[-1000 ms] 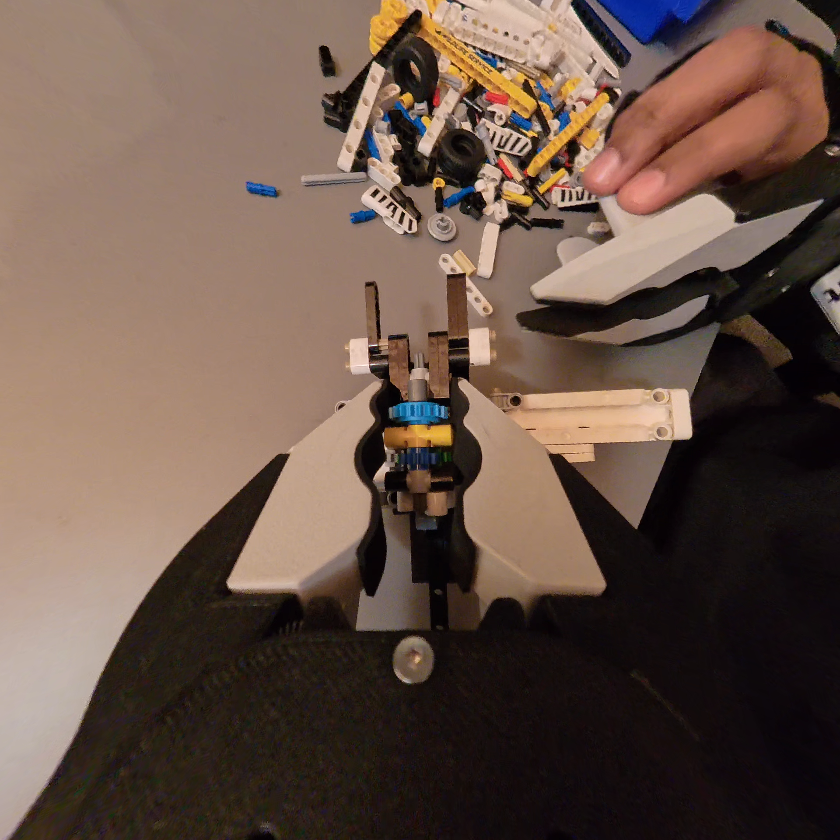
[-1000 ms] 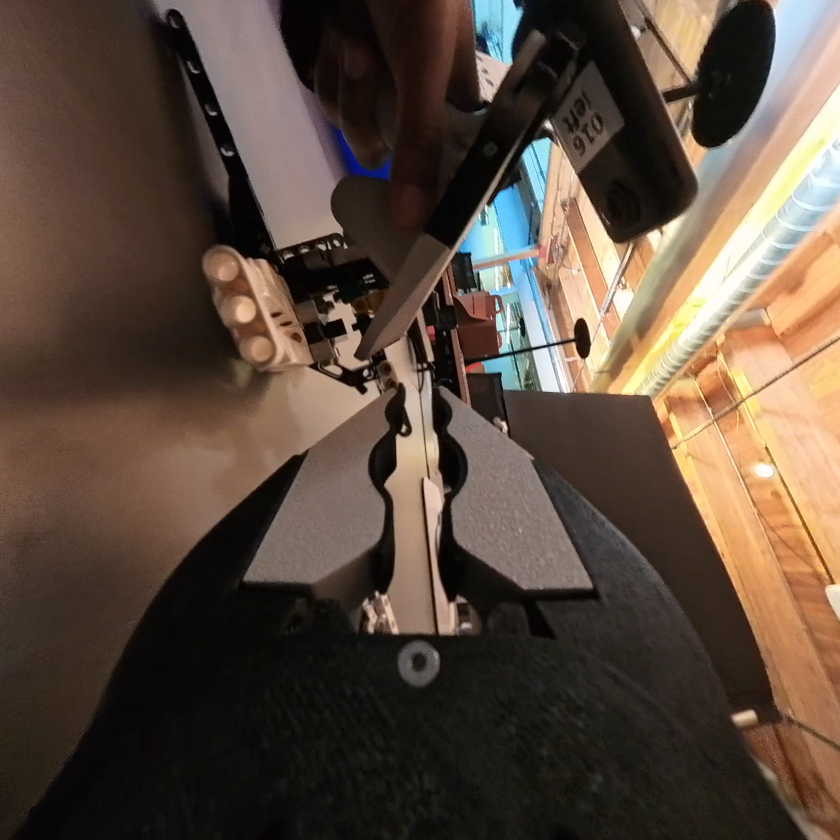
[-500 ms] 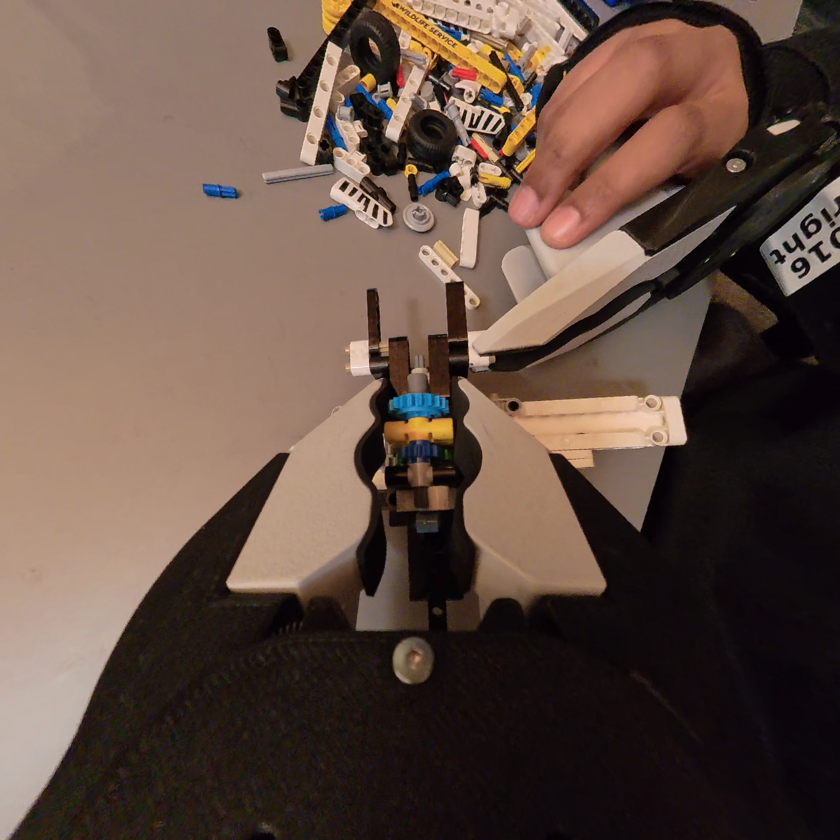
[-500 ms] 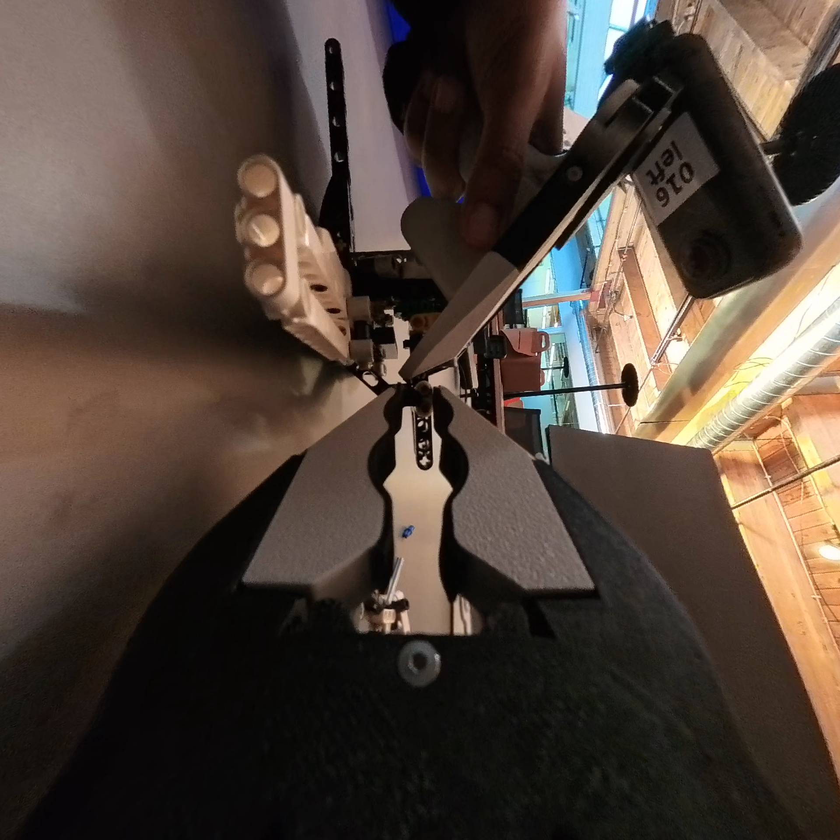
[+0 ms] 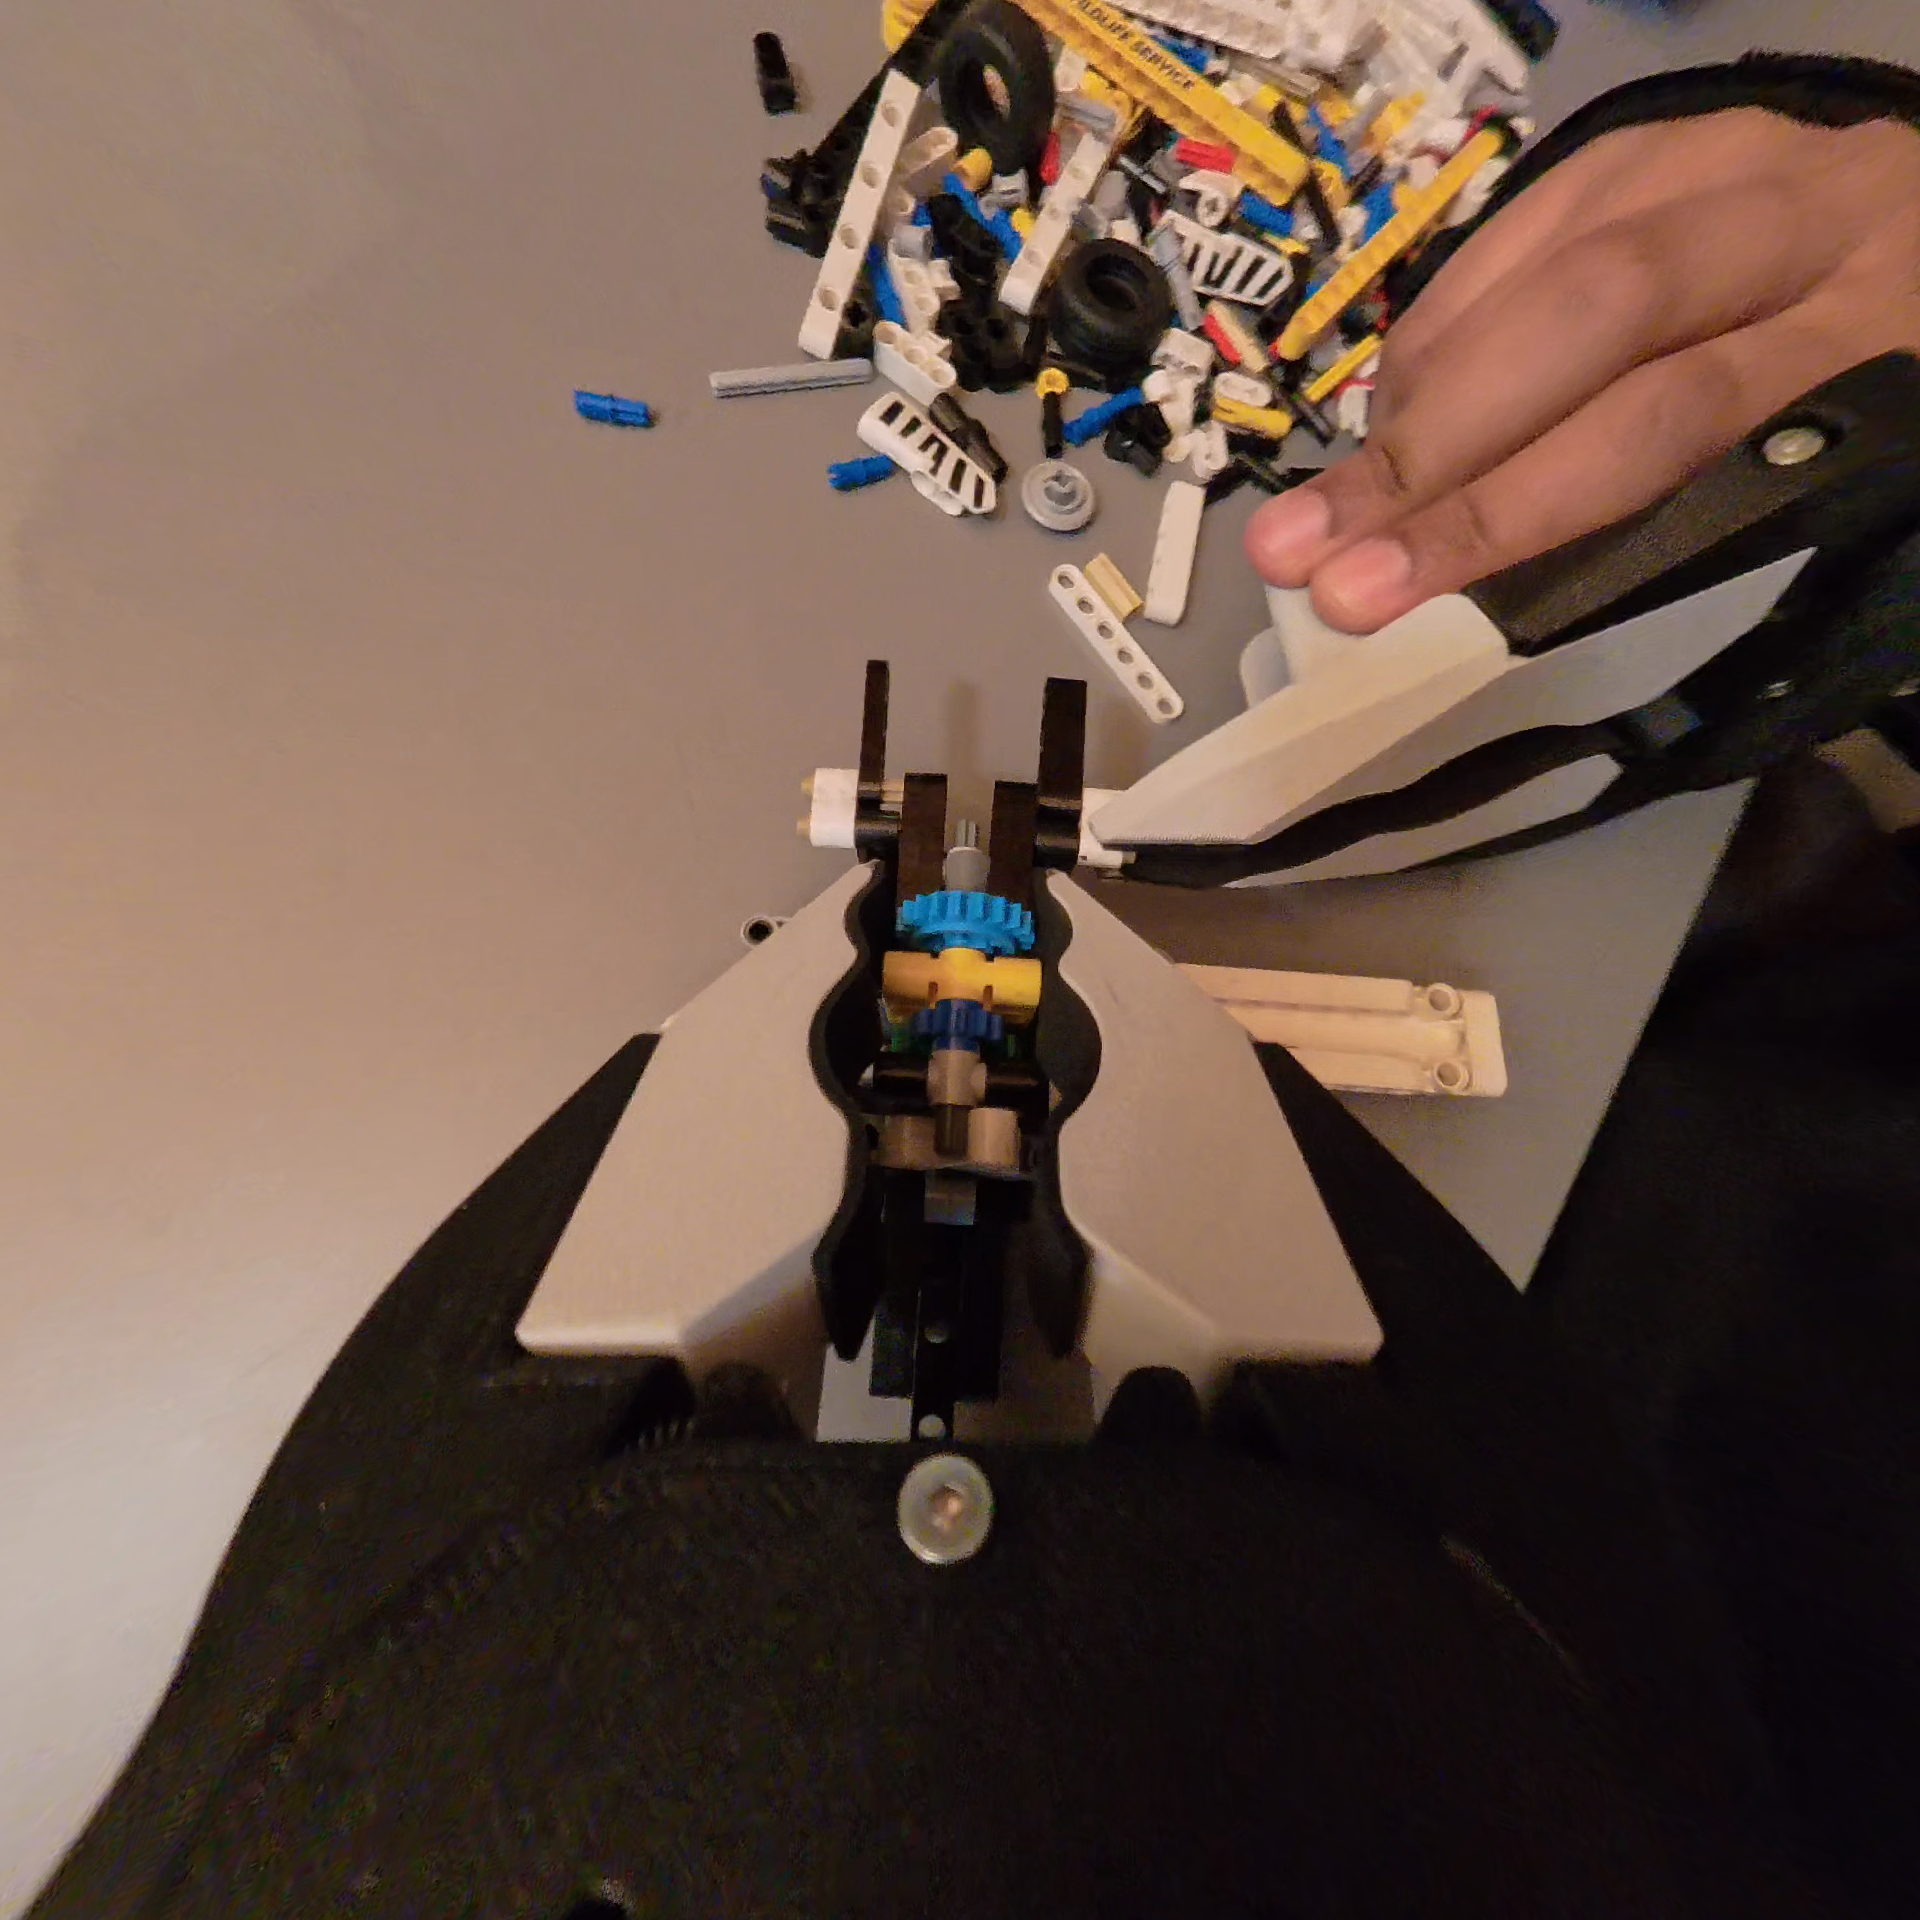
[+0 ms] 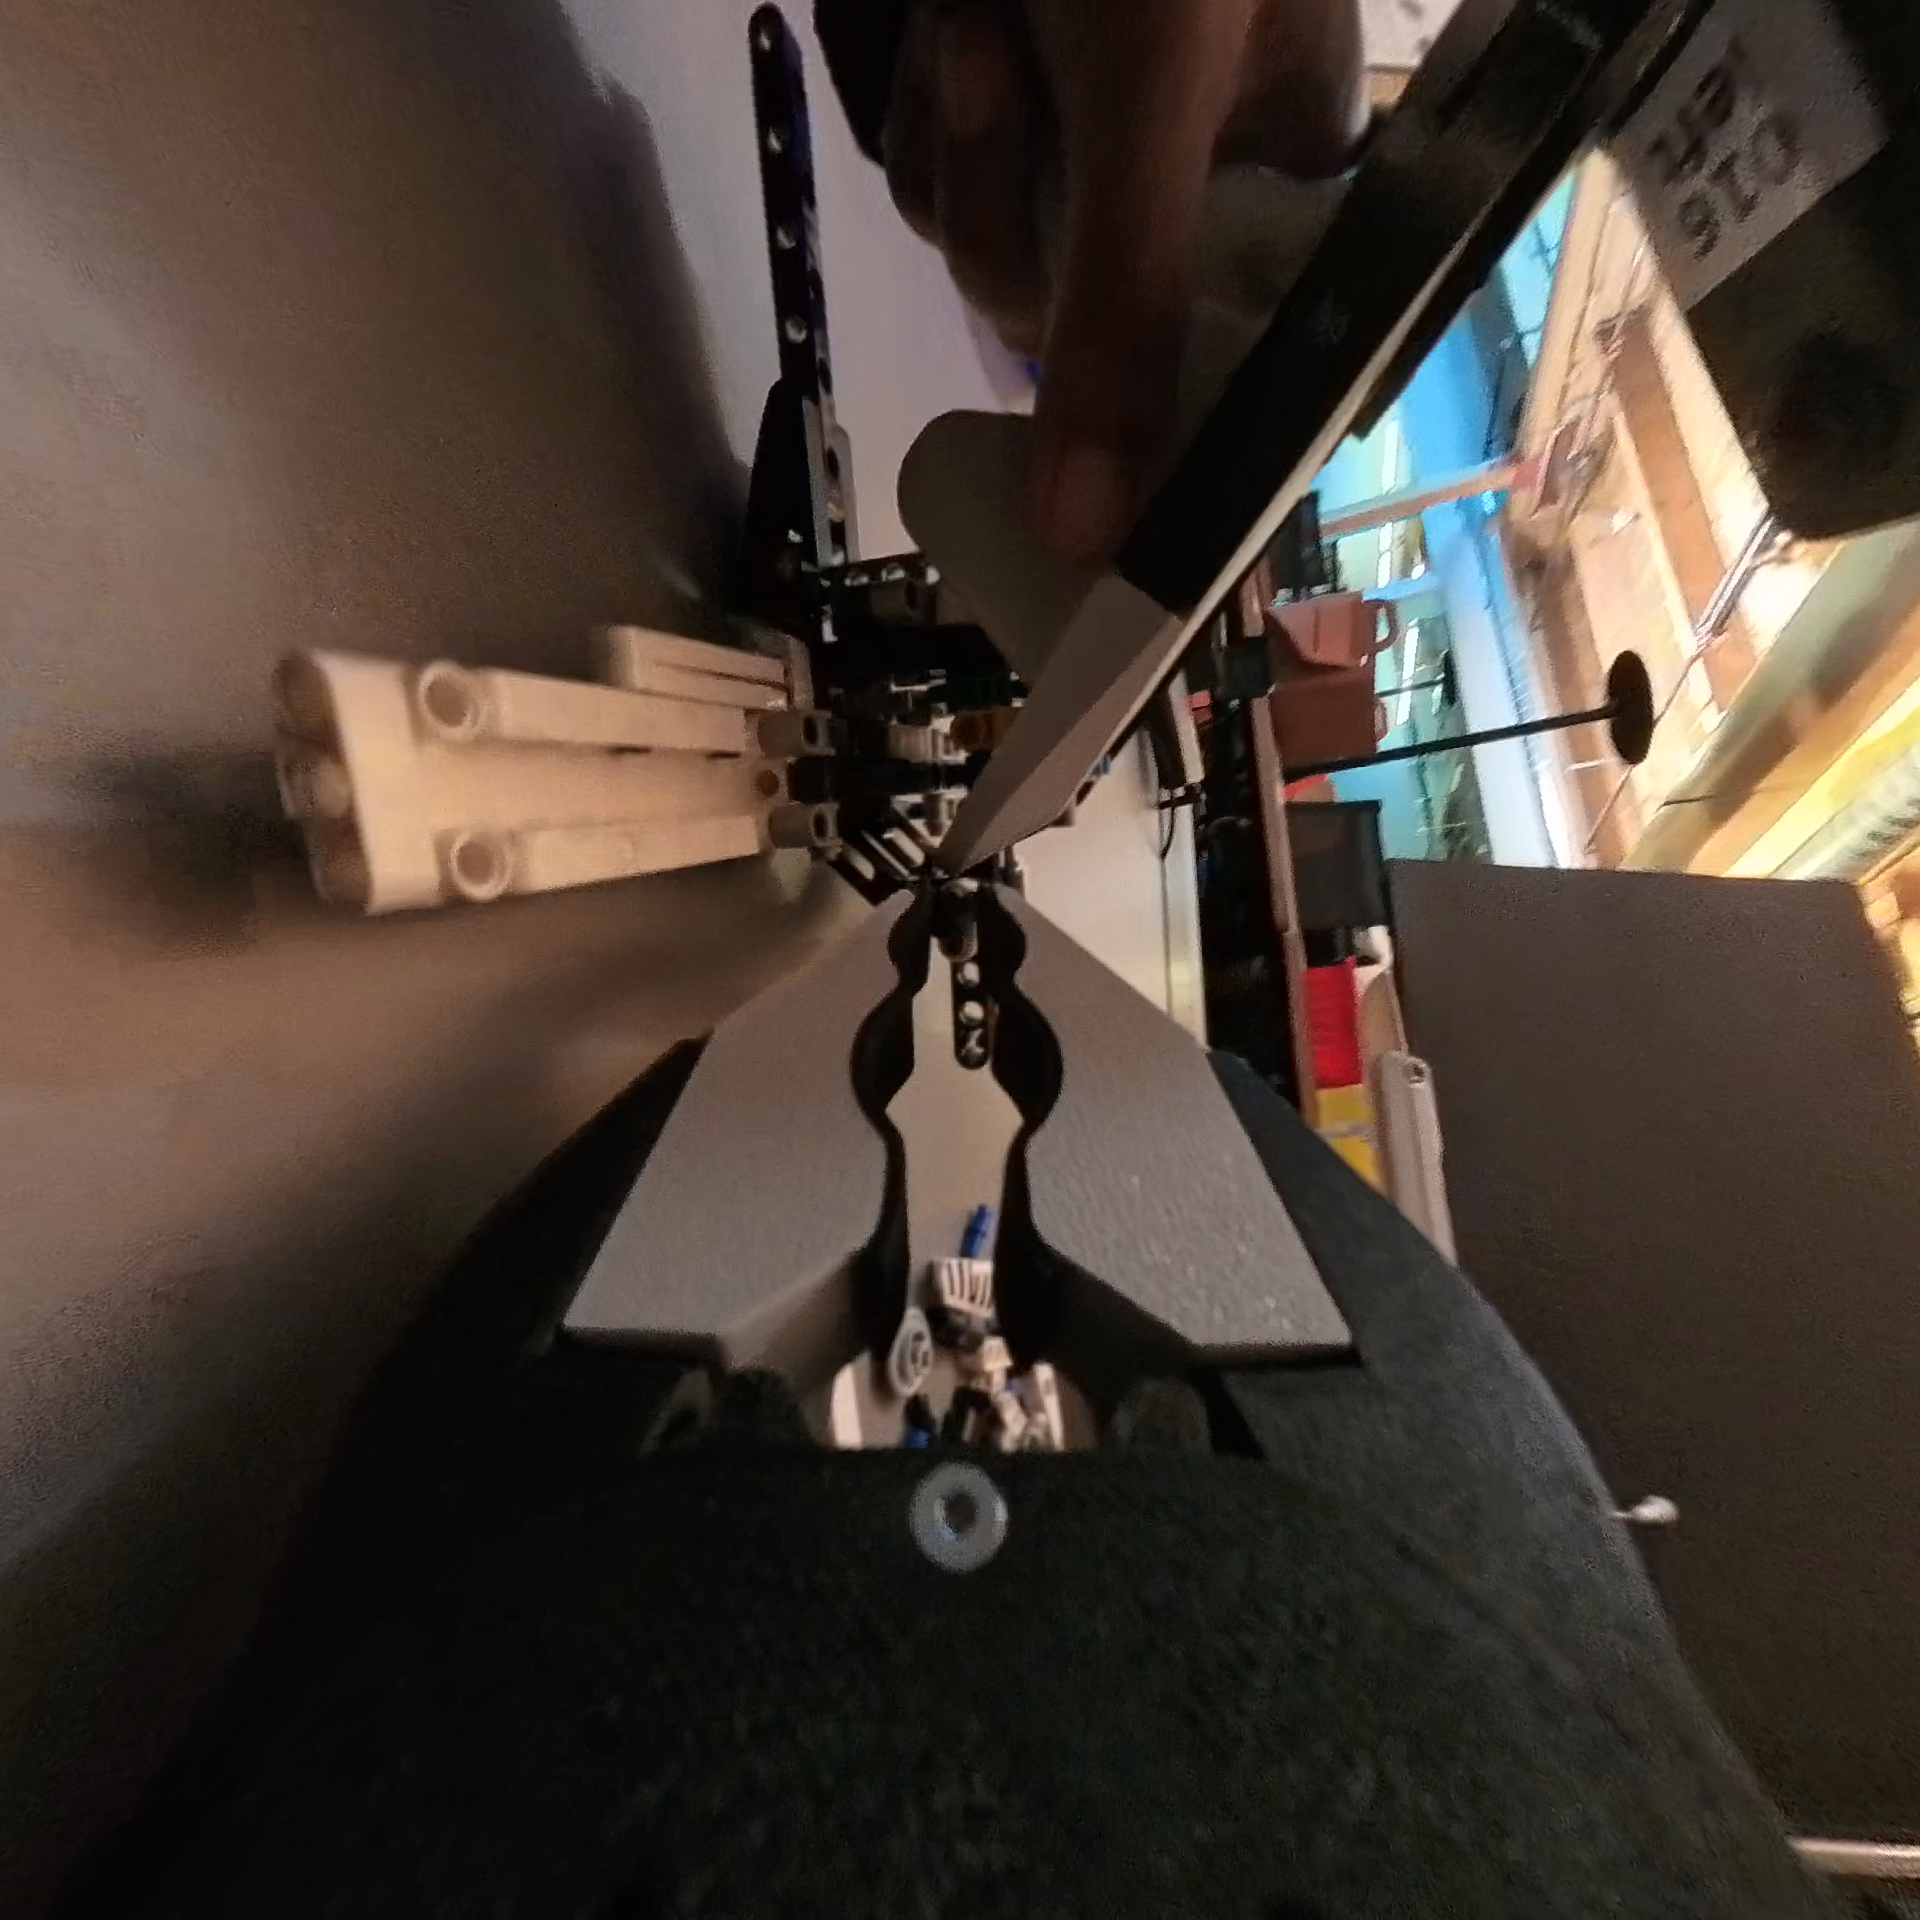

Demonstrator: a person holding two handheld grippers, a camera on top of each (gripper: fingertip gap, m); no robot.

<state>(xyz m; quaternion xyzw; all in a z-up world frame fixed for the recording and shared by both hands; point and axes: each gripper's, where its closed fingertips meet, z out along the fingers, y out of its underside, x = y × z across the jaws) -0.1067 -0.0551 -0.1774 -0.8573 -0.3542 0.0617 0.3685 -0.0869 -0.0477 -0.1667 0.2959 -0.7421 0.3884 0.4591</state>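
While our left gripper (image 5: 961, 883) clamps the gear assembly (image 5: 961, 966) mid-frame, our right gripper (image 6: 951, 894) pinches its white end pin (image 5: 1107, 844); open table (image 5: 312, 623) lies left.

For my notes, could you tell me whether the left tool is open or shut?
Shut on the gear assembly: both fingers press its black sides.

Light: dim and warm over my grey matte tabletop (image 5: 312, 623).
Blur: my right view smears leftward.
Edges: wide-angle bending.
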